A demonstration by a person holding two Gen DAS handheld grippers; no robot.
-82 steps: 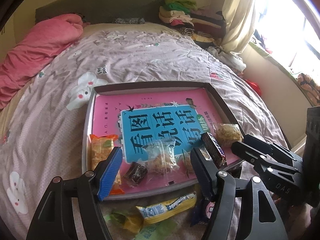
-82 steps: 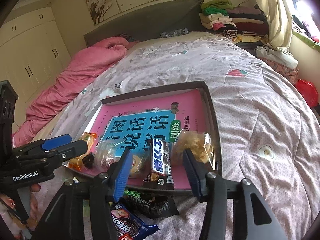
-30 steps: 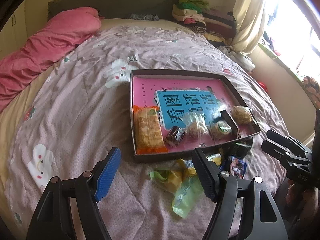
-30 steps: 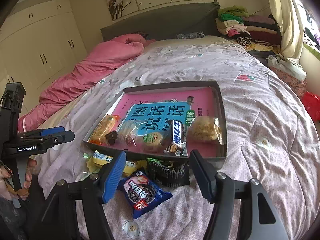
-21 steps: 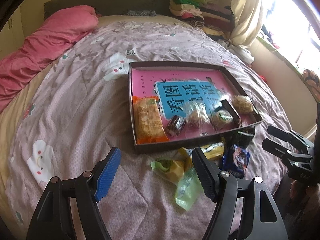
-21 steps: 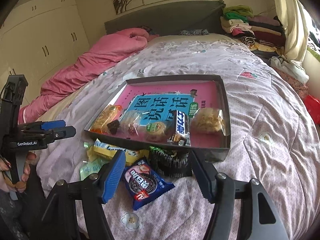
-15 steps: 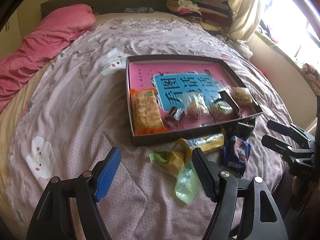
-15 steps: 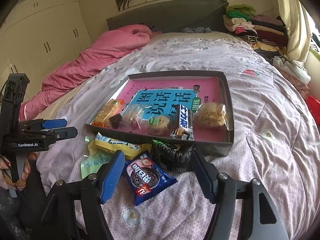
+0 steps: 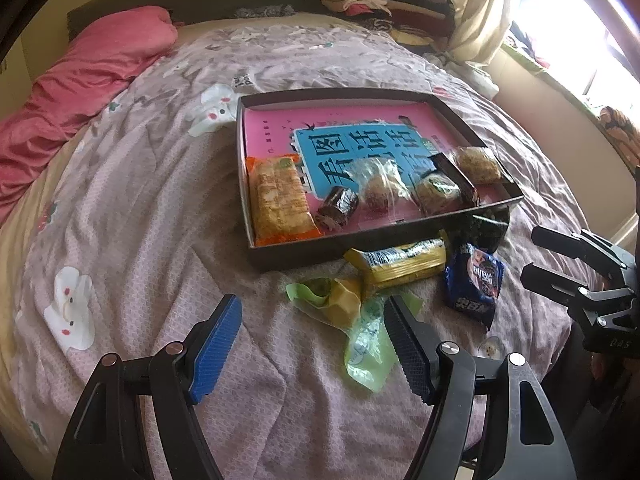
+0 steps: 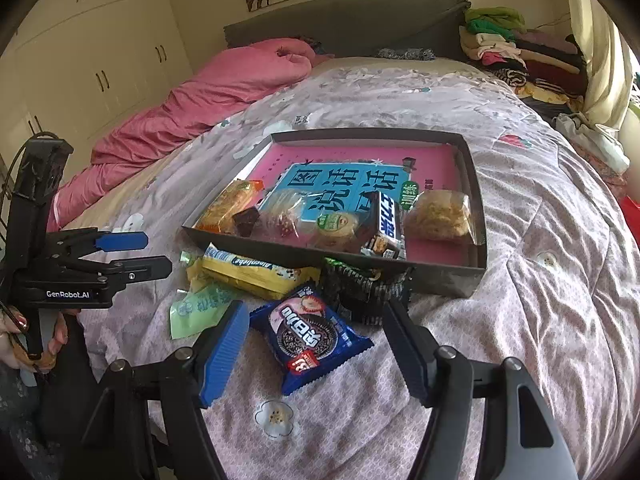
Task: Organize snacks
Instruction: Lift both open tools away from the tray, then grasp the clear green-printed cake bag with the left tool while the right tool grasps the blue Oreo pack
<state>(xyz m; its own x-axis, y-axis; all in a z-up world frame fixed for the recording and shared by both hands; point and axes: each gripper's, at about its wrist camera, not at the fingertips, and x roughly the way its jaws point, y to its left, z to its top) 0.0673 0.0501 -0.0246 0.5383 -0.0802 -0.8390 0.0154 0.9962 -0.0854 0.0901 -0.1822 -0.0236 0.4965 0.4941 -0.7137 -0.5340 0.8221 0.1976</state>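
A shallow dark cardboard box [image 9: 280, 258] lined with a pink and blue book cover sits on the mauve quilted bedspread [image 9: 132, 208], in the centre of both views. Along its near edge lie an orange packet of crackers [image 9: 278, 198], a small dark brown wrapped cake [image 9: 337, 207], a clear bag holding a round pastry [image 9: 380, 188], a green-labelled round cake [image 9: 438, 194], a black chocolate bar [image 10: 386, 216] and a clear bag of pale crumbly biscuit [image 10: 438, 212] at the right end. Outside the box, against its near wall, a long yellow wafer packet [image 9: 400, 264] rests on crumpled yellow and pale green wrappers [image 9: 362, 332], with a black and green foil packet [image 10: 360, 286] tucked beside the box's wall and a blue cookie packet [image 10: 310, 334] lying just in front of it. The left gripper [image 9: 312, 344] hangs low in its own view, jaws spread with only the green wrappers lying under the gap. The right gripper [image 10: 314, 350] hovers over the blue cookie packet, jaws apart and empty, the packet framed between the pads without touching them. A pink duvet [image 10: 208, 96] is heaped at the upper left.
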